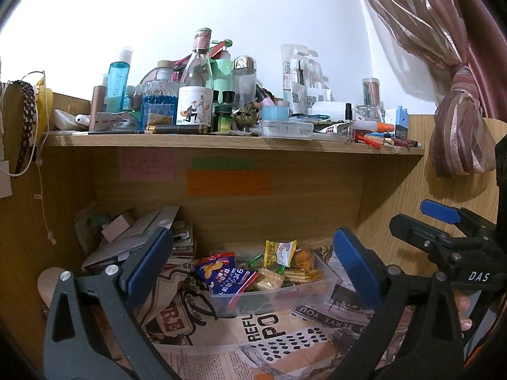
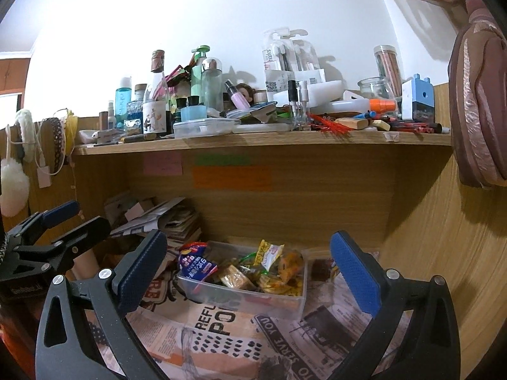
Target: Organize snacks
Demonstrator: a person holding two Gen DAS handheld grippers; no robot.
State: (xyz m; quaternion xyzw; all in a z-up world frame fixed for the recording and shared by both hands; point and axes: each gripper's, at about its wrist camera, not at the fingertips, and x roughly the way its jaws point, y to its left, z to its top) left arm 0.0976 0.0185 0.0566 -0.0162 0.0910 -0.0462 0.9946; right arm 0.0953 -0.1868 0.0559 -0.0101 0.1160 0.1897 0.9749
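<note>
Both tongs, left (image 1: 252,261) and right (image 2: 248,264), hung wide apart and empty before the clear bin (image 2: 253,297) on the papered surface (image 2: 221,342), snacks (image 2: 269,272) apparently all gathered inside, little evidently left.

Blue pads on black fingers (image 1: 149,262); clear tub (image 2: 247,297) of yellow, blue and red snack packets (image 2: 196,262); newsprint-patterned liner (image 2: 221,332); striped mauve curtain (image 1: 421,22)
</note>
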